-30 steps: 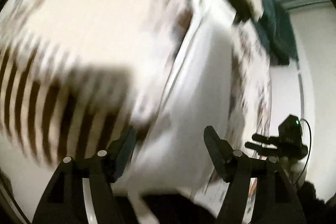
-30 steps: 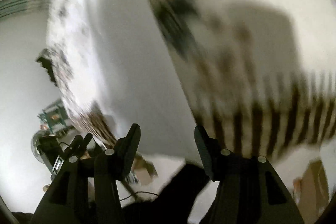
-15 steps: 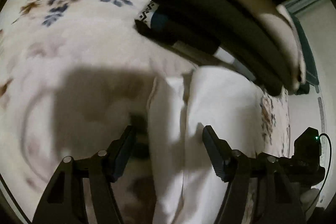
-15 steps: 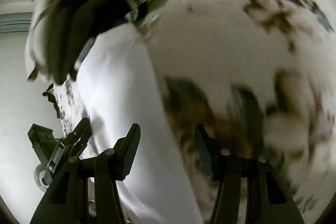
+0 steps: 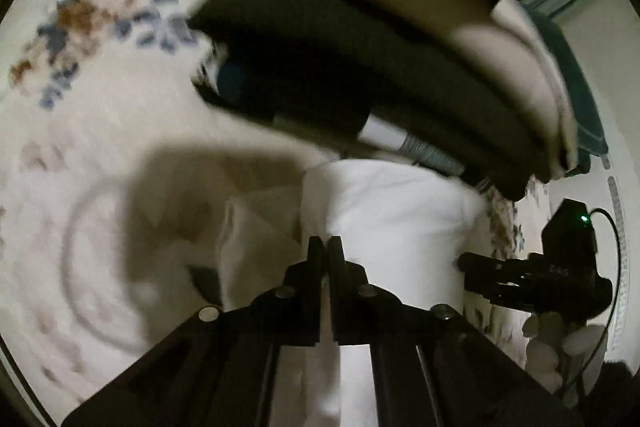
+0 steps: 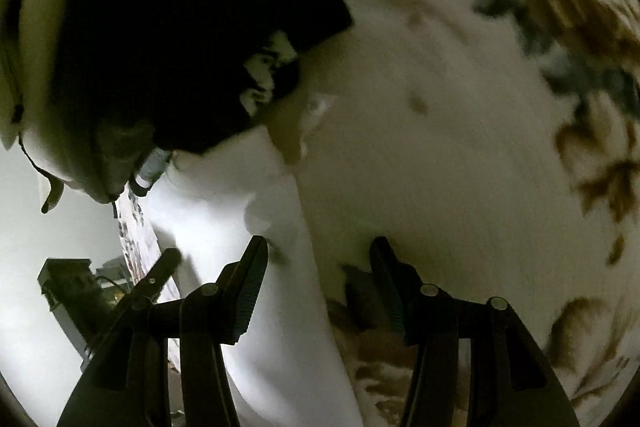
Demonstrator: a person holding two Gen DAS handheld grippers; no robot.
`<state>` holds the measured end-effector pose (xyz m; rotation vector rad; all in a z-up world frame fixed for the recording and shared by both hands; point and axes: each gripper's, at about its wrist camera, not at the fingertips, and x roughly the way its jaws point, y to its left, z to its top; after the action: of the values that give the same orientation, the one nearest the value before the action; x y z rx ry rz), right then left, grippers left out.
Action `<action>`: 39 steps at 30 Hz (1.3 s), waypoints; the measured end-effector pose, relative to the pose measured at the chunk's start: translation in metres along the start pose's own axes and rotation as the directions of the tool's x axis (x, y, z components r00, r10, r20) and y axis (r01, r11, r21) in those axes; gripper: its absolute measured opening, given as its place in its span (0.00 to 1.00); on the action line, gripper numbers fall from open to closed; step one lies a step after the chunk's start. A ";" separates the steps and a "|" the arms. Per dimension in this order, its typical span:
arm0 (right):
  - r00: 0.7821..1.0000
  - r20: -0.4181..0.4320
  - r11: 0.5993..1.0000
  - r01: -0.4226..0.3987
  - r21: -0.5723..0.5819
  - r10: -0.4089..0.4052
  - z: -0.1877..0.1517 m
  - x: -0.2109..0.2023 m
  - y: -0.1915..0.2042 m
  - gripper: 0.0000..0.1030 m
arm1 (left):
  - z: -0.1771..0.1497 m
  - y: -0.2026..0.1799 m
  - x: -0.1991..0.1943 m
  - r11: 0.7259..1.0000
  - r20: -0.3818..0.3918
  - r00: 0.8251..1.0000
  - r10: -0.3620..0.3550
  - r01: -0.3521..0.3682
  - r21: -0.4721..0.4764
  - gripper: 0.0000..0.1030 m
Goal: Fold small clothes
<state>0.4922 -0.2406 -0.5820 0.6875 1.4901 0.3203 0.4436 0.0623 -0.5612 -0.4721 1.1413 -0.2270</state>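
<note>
Floral bedding (image 5: pixel 100 131) in cream, with blue and brown flower prints, covers the bed that carries everything. Toward the far edge of the bed sits a stack of folded clothes (image 5: pixel 360 67): dark garments below, a beige one on top. A white garment (image 5: pixel 400 219) lies flat on the bedding, its far end touching the base of the stack and its near end running toward the bed's near edge.

Left gripper (image 5: pixel 325 247): the fingers are fully closed, pads together, tips down at the white garment near its left fold. Whether any cloth is pinched between them cannot be told.

Right gripper (image 6: pixel 316 251): the fingers stand roughly half open and hold nothing. The left finger (image 6: pixel 252 287) is over the white garment (image 6: pixel 272 307); the right finger is over bare bedding (image 6: pixel 440 167), so the garment's right edge lies between them.
</note>
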 end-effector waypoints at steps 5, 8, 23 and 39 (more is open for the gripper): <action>1.000 -0.012 1.000 0.008 -0.023 -0.008 0.009 0.004 0.005 0.54 | 0.000 0.038 -0.011 0.997 0.005 1.000 0.028 -0.028 -0.070 0.01; 1.000 -0.017 0.999 0.008 -0.038 -0.009 0.011 0.006 0.006 0.54 | 0.001 0.062 -0.012 0.982 -0.023 0.997 -0.068 0.062 -0.181 0.03; 0.990 0.012 0.990 -0.138 -0.027 0.138 0.038 0.019 0.007 0.02 | 0.014 0.098 0.007 0.947 -0.028 0.974 -0.223 0.210 -0.244 0.33; 0.979 0.085 0.974 -0.169 -0.153 0.183 0.036 0.017 0.003 0.06 | 0.028 0.113 -0.011 0.947 -0.020 0.965 -0.263 0.254 -0.195 0.06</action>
<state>0.5294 -0.2360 -0.5956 0.7102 1.3005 0.5186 0.4571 0.1728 -0.5956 -0.7926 1.1496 -0.3598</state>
